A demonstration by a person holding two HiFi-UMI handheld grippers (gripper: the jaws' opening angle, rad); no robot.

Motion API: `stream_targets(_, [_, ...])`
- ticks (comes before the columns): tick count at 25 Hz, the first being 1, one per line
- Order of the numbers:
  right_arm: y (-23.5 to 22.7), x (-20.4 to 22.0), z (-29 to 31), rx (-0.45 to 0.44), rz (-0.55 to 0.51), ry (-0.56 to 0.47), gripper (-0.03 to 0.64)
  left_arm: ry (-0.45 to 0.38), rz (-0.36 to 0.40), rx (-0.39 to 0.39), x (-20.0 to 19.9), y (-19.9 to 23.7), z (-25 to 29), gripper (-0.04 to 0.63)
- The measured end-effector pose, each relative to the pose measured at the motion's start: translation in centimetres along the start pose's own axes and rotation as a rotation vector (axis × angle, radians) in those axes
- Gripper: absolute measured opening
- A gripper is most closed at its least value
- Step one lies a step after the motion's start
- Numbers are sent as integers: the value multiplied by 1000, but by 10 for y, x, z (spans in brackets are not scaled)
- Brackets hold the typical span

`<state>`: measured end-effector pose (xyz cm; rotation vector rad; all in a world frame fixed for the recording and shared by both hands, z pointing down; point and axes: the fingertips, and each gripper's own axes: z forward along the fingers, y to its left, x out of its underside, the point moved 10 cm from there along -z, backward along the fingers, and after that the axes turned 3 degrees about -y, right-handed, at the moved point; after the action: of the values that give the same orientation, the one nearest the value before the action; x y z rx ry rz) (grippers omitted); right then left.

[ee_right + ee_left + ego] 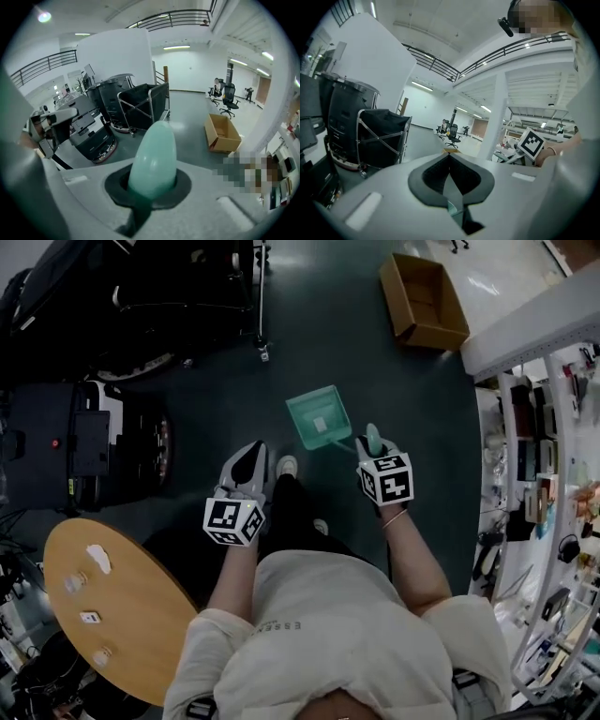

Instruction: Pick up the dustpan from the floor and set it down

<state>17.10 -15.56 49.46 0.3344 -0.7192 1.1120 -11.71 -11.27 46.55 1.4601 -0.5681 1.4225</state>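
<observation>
The teal dustpan hangs off the floor in front of my feet, its pan tilted away from me. My right gripper is shut on its handle. In the right gripper view the handle's rounded teal end sticks up between the dark pads of the right gripper. My left gripper is held beside it to the left, shut with nothing in it. In the left gripper view the left gripper shows both pads meeting.
An open cardboard box lies on the floor ahead to the right. Black carts and machines stand at the left, a round wooden table near left, and shelving along the right.
</observation>
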Motion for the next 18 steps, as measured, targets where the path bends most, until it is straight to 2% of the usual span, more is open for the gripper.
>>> stream_targets(6, [5, 35, -61, 17, -61, -21, -12, -41, 30, -21, 2, -37, -48, 8])
stream_targets(12, [12, 50, -82, 27, -101, -24, -12, -79, 66, -39, -11, -48, -67, 8])
stream_targets(18, [12, 51, -72, 23, -58, -17, -11, -29, 88, -15, 0, -52, -63, 8])
